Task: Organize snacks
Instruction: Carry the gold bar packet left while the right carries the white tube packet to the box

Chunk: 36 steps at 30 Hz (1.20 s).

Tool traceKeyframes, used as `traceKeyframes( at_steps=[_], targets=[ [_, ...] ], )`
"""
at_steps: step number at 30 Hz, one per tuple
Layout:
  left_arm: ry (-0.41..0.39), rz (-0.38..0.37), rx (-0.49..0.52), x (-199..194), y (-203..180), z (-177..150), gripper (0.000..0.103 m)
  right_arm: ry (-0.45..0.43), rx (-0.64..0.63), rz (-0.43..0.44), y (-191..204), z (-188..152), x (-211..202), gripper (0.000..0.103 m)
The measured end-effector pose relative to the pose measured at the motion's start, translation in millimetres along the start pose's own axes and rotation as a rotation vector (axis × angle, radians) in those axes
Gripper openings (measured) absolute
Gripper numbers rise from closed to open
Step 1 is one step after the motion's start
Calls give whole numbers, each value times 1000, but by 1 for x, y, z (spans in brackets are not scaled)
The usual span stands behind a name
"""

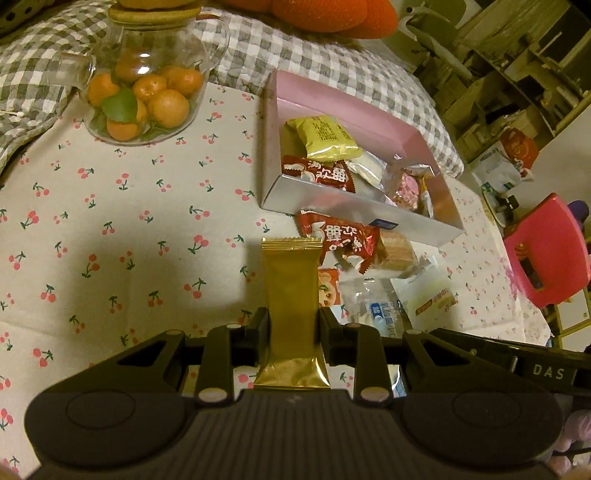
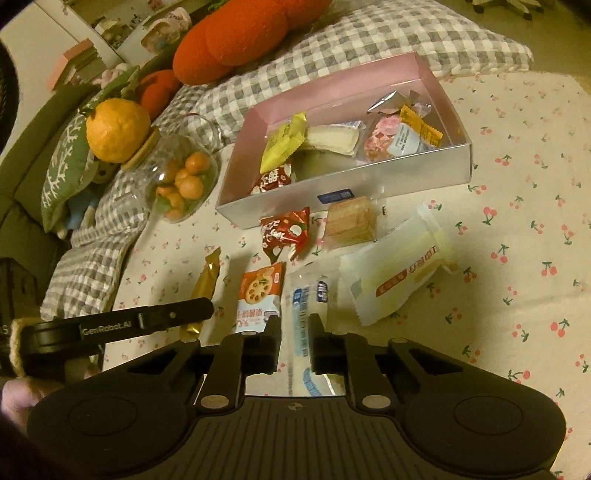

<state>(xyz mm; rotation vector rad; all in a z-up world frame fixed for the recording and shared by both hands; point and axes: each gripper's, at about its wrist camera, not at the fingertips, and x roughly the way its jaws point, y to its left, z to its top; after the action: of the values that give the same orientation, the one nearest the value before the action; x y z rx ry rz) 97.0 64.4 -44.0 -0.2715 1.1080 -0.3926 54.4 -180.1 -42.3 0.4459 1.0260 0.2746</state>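
Note:
My left gripper (image 1: 293,325) is shut on a long gold snack packet (image 1: 291,288), held upright above the cherry-print cloth. The same gold packet (image 2: 207,278) and the left gripper's side (image 2: 122,325) show at the left of the right wrist view. My right gripper (image 2: 293,328) is shut on a clear packet with blue print (image 2: 308,306). A pink-lined box (image 1: 275,122) (image 2: 332,184) holds several snacks. Loose in front of it lie a red packet (image 2: 286,230), a wafer block (image 2: 351,219), an orange-white packet (image 2: 258,291) and a pale yellow packet (image 2: 399,273).
A glass teapot of small oranges (image 1: 147,96) (image 2: 184,177) stands left of the box. A checked grey cushion (image 1: 332,70) and orange plush pillows (image 2: 240,33) lie behind. A pink stool (image 1: 546,254) stands off the table's right edge.

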Motion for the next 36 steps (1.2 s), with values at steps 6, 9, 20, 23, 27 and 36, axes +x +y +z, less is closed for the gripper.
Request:
traceKeyframes(
  at_steps=[6, 9, 20, 23, 27, 36],
  targets=[
    [24, 24, -1, 4, 2, -3, 26, 18, -49, -67, 6, -7, 16, 40],
    [28, 31, -1, 5, 3, -3, 26, 39, -148, -107, 18, -15, 26, 42],
    [42, 40, 6, 7, 2, -5, 26, 51, -412, -251, 46, -39, 49, 31],
    [39, 36, 6, 5, 2, -5, 26, 58, -326, -207, 36, -32, 45, 28],
    [29, 30, 2, 2, 3, -4, 26, 70, -173, -116, 22, -19, 35, 23],
    [-2, 23, -6, -6, 1, 2, 26, 11, -2, 20, 8, 6, 2, 23]
  ],
)
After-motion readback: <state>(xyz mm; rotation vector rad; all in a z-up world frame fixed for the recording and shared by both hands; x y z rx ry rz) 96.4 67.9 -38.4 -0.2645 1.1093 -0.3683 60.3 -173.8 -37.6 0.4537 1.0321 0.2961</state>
